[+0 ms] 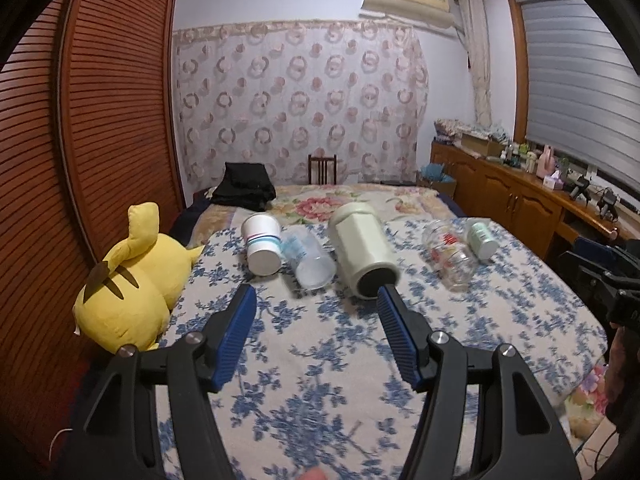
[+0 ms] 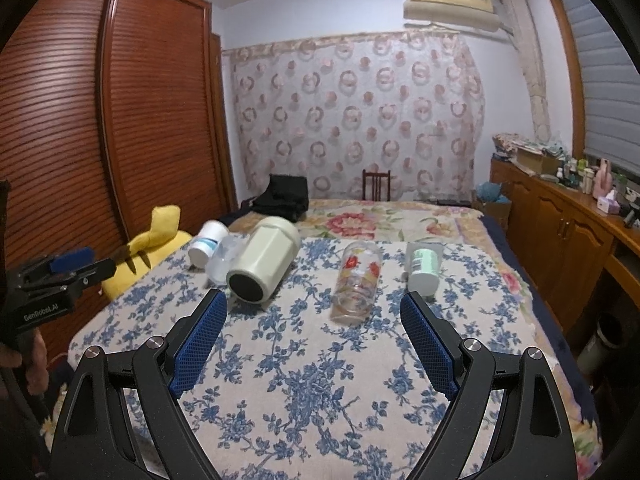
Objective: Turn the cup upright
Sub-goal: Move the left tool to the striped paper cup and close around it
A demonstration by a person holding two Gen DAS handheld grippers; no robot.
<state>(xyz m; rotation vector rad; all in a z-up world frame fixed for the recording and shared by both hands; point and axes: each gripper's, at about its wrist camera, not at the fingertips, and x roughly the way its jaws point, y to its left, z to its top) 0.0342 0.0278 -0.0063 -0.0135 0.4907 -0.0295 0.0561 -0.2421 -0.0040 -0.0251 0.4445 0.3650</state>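
Observation:
Several cups lie on their sides on the bed's blue-flowered cover [image 1: 320,360]. From the left: a white cup with coloured stripes [image 1: 262,245] [image 2: 207,243], a clear plastic cup [image 1: 310,260] [image 2: 224,262], a large cream tumbler [image 1: 364,254] [image 2: 264,258], a clear glass with red flowers [image 1: 452,256] [image 2: 356,280], and a pale green cup [image 1: 482,238] [image 2: 423,266]. My left gripper [image 1: 316,300] is open and empty, short of the clear cup and tumbler. My right gripper [image 2: 314,304] is open and empty, short of the flowered glass.
A yellow plush toy [image 1: 132,276] lies at the bed's left edge beside a wooden louvred wardrobe [image 1: 100,120]. A black bag [image 1: 244,186] sits at the far end. A wooden sideboard [image 1: 520,196] with clutter runs along the right wall.

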